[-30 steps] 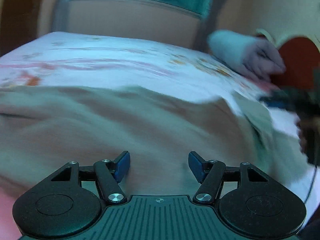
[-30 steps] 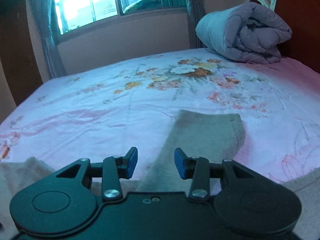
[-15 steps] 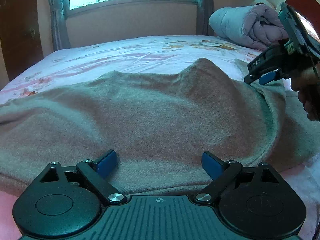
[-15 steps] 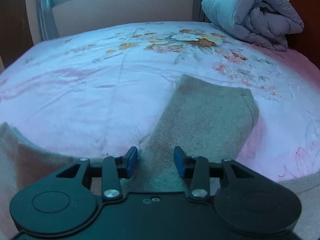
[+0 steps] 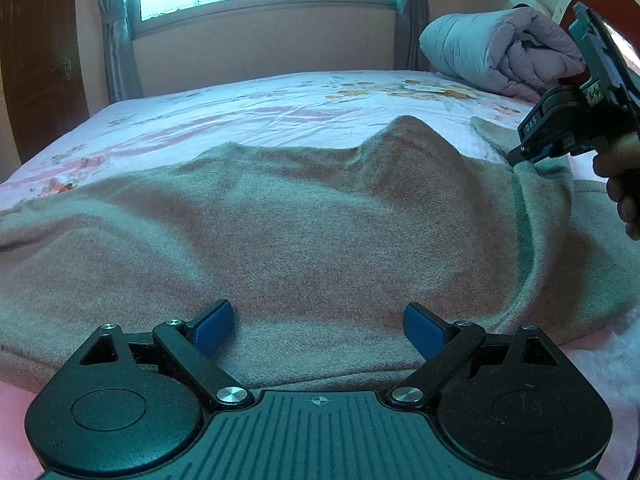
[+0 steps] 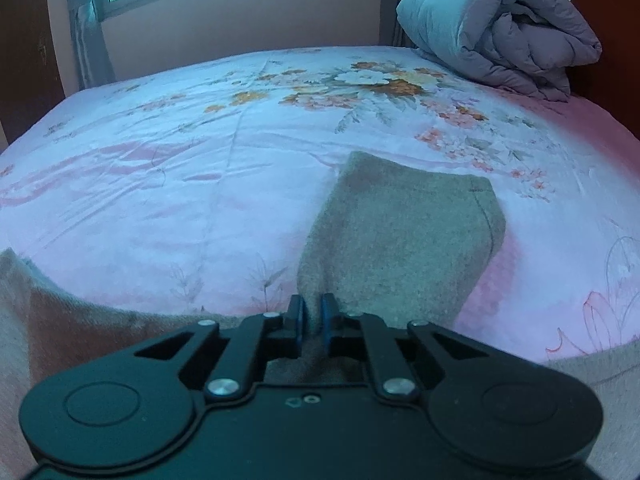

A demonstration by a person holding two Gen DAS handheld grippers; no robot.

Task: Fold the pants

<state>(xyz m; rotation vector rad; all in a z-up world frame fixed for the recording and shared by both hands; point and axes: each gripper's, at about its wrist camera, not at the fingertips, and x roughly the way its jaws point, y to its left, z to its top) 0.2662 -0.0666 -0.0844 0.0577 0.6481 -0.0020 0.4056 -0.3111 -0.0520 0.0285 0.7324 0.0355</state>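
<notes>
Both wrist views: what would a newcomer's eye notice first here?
The grey-brown pants spread wide over the near part of the floral bedsheet. The right gripper has just closed and pinches a fold of them, while the left gripper stands open above the cloth. A rolled quilt lies in the far right corner.

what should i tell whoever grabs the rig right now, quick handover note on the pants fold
Right gripper: jaws have just closed, pinching a fold of the pants, near the leg that stretches away over the bed sheet.
Left gripper: jaws have just opened wide; it sits low over the pants' near edge, gripping nothing.
Pants: spread loosely across the bed, bunched into a ridge, one leg end lying flat.
Done: right grip only.
Left: left grip, then probably the whole fold.
Rolled duvet lies beyond, apart.
</notes>
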